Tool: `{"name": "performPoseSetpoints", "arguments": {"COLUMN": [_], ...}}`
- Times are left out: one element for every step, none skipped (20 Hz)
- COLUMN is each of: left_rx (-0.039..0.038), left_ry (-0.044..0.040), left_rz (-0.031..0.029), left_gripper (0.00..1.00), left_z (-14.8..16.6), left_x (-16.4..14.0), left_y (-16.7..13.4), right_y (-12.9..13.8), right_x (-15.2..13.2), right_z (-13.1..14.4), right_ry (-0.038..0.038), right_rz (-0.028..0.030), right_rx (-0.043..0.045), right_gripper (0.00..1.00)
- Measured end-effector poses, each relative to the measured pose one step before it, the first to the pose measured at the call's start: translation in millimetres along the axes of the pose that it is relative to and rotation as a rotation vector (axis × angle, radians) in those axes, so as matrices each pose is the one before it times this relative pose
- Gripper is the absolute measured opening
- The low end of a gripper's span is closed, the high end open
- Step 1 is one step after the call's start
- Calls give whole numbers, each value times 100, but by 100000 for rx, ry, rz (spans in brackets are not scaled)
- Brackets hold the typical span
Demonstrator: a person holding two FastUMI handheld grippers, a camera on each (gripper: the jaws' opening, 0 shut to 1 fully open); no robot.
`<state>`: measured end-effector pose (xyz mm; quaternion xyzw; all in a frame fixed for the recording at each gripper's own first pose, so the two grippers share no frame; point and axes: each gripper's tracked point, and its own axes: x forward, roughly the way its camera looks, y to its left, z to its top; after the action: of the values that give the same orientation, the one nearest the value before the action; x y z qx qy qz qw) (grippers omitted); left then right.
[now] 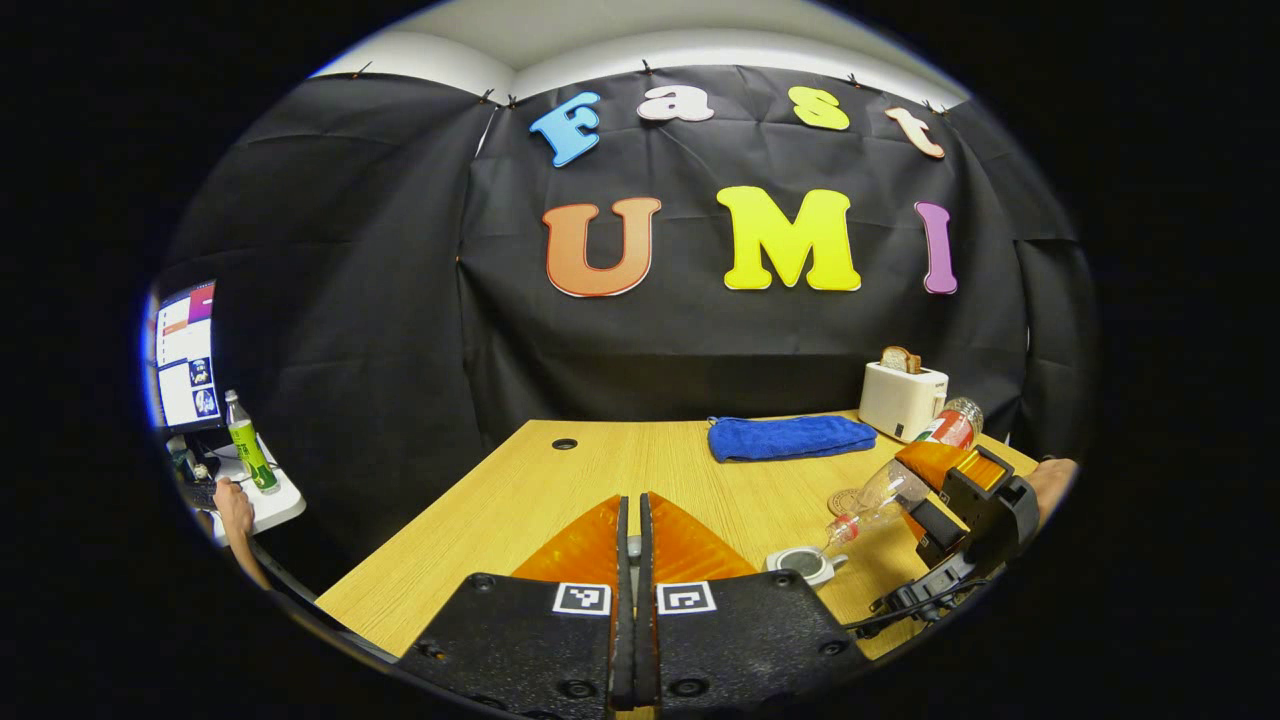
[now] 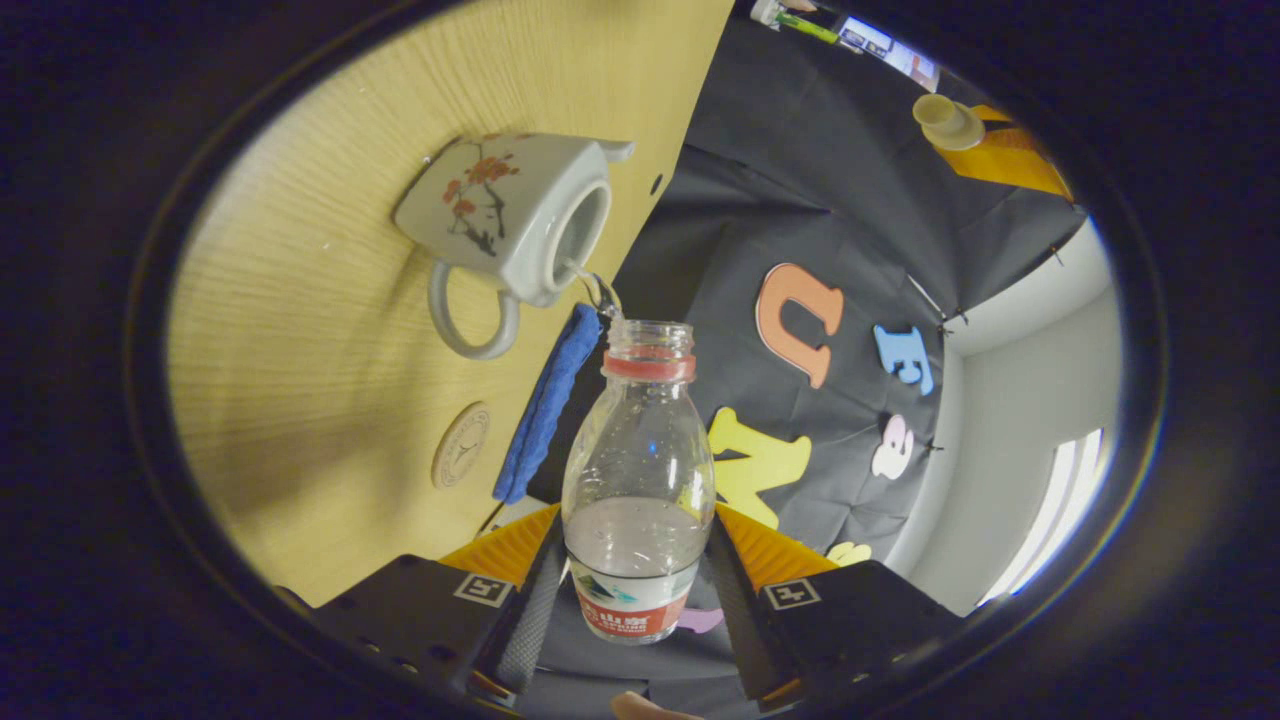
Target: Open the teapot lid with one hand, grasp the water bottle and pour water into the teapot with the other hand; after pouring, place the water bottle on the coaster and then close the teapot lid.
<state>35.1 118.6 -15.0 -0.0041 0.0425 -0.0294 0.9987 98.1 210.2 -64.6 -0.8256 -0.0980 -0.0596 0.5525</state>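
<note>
Wooden table [image 1: 620, 470] fills lower centre of left gripper view. Right gripper [image 2: 635, 590], bottom centre of right gripper view, clamps water bottle [image 2: 638, 480], tipped, thin stream falling into open teapot [image 2: 520, 215] upper left. Left gripper [image 1: 630, 545], bottom centre of its view, pinches teapot lid [image 2: 945, 120]. Blue cloth [image 1: 790, 437] centre right. Coaster [image 2: 460, 445] lower left, bare.

teapot [image 2: 520, 215] on table [image 2: 330, 300] | coaster [image 2: 460, 445] near teapot | towel [image 1: 790, 437] behind coaster | toaster [image 1: 901, 398] beside towel
</note>
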Motion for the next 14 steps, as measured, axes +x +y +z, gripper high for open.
{"name": "performPoseSetpoints", "arguments": {"left_rx": [150,181,378,650,621,401,271,298,307,361,391,166,79,49], "left_ry": [-146,-165,-225,-311,-158,-92,-124,-57,281,247,54,135,43,-171], "left_rz": [-364,-443,-433,-394,-292,-237,-324,-253,47,25,-59,81,-14,-144], "left_gripper": [3,3,3,3,3,3,3,3,3,3,3,3,3,3], "left_z": [119,108,-30,51,26,55,18,37,-119,-71,-33,-32,-33,48], "left_x": [-63,-32,-29,-5,-30,41,-59,11,-19,75,-8,-21,-1,-53], "left_y": [-102,-204,-102,-128,-89,-155,-50,-106,-95,-128,-72,60,24,21], "right_y": [-371,-286,-316,-254,-186,-184,-244,-406,-229,-186,-241,-410,-437,-179], "right_x": [-2,129,61,-79,21,68,-13,287,117,-47,-93,111,0,61], "right_z": [64,65,13,38,-4,-33,-20,-4,-5,-11,-30,3,-19,76], "right_ry": [-841,-855,-547,-430,-324,-168,-159,-121,-320,-215,-314,115,285,-259], "right_rz": [-1935,-1510,-1289,-935,-729,-860,-1111,-1179,-978,-839,-1377,-2031,-1744,-1172], "right_rx": [-1775,-1829,-1753,-1597,-1304,-1244,-1301,-1638,-1387,-1370,-1438,-1721,-1634,-680], "right_gripper": [77,77,78,75,77,77,77,77,78,76,78,77,75,75]}}
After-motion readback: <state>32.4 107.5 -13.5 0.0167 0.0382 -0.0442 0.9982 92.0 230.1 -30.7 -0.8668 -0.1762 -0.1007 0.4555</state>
